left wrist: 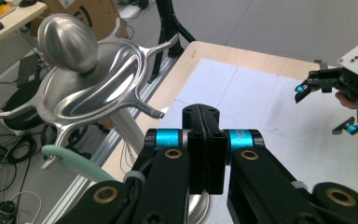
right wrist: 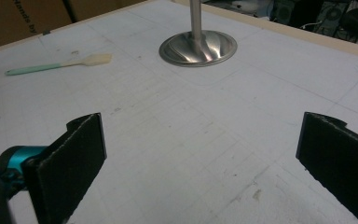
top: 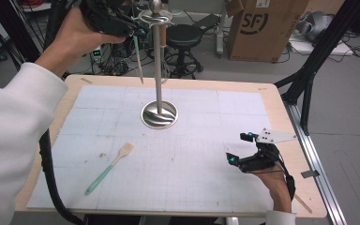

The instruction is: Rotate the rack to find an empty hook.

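While the left tool (top: 133, 33), pressed together on a mint-handled utensil (top: 138, 58), nears the steel hook stand's top (top: 155, 18), 2nd mint-handled wooden spatula (top: 108, 168) lies on tabletop (top: 281, 117); right tool (top: 238, 147) spread, idle.

overhead forward-down; gripper views near stand (top: 159, 70)

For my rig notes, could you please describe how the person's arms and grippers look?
White sleeves cover both forearms. The left gripper and right gripper are black with blue joint accents; brass-coloured pivots show on the left. A thick black cable trails from the left; a grey three-cornered plate tops the right.
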Demonstrator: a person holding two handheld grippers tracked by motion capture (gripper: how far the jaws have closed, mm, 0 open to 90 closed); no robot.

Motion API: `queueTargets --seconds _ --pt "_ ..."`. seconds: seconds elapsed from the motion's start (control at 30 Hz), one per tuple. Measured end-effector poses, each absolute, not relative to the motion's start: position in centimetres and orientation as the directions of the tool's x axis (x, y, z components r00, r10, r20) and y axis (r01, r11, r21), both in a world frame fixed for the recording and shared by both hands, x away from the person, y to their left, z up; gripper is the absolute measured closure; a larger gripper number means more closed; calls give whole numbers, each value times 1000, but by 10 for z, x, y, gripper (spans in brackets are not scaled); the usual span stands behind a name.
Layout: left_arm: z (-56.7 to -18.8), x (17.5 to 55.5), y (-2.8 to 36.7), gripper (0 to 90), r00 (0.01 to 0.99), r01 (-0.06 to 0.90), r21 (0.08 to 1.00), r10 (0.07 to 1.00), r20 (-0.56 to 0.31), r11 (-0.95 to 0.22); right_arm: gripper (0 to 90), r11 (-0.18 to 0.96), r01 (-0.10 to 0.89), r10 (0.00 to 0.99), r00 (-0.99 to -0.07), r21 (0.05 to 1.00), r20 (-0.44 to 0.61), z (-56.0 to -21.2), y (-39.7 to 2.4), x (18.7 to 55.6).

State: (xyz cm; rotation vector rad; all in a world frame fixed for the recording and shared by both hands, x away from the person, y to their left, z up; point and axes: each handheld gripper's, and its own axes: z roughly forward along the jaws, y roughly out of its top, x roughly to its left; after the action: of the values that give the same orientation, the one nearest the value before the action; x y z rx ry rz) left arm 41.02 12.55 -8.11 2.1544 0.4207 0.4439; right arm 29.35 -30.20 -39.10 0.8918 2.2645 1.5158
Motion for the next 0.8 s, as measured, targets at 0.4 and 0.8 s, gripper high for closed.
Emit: queueTargets --seconds 0.4,0.8 --pt "-87 425 120 898 876 150 815 457 154 -560 0 258 340 628 -771 904 110 -393 -305 295" --pt "-87 432 137 898 868 161 810 471 155 -564 0 265 351 627 -771 898 116 -394 -303 295"
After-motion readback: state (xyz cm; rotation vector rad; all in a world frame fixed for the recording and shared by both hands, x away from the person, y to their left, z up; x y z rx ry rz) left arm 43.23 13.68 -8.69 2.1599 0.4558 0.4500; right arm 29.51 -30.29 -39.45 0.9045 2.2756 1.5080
